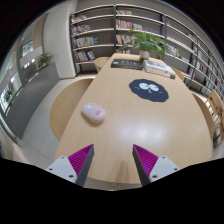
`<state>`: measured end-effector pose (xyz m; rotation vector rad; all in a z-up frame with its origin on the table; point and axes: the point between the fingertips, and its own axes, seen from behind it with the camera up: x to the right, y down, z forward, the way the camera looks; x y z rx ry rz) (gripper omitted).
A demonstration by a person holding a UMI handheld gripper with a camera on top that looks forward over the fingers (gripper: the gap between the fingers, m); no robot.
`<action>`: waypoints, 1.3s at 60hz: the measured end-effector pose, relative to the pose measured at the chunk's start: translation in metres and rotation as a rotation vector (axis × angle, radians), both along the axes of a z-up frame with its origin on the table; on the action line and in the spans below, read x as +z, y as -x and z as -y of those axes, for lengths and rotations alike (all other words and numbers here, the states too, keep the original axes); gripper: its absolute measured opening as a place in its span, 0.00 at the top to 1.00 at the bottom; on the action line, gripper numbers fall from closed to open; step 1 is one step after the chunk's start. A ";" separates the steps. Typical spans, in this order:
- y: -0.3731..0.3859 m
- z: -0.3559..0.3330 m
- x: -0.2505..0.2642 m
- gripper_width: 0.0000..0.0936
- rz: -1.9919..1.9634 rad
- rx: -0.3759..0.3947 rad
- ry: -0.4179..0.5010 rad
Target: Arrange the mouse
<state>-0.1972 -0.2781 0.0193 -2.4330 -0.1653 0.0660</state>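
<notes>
A small pale pink mouse lies on the light wooden table, ahead of the fingers and to the left. A round black mouse pad with white marks lies farther off, beyond the fingers and a little right. My gripper is held above the table's near edge, open and empty, its purple pads wide apart. The mouse is well apart from both the fingers and the black pad.
At the table's far end are a dark keyboard-like item, a stack of books and a green plant. Bookshelves line the back wall. Grey floor runs along the table's left side.
</notes>
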 end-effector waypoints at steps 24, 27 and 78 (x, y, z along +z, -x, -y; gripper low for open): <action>0.071 -0.101 -0.038 0.18 -0.001 -0.014 0.043; 0.072 -0.114 -0.037 0.17 0.010 -0.012 0.049; 0.053 -0.167 0.009 0.65 0.000 -0.010 0.027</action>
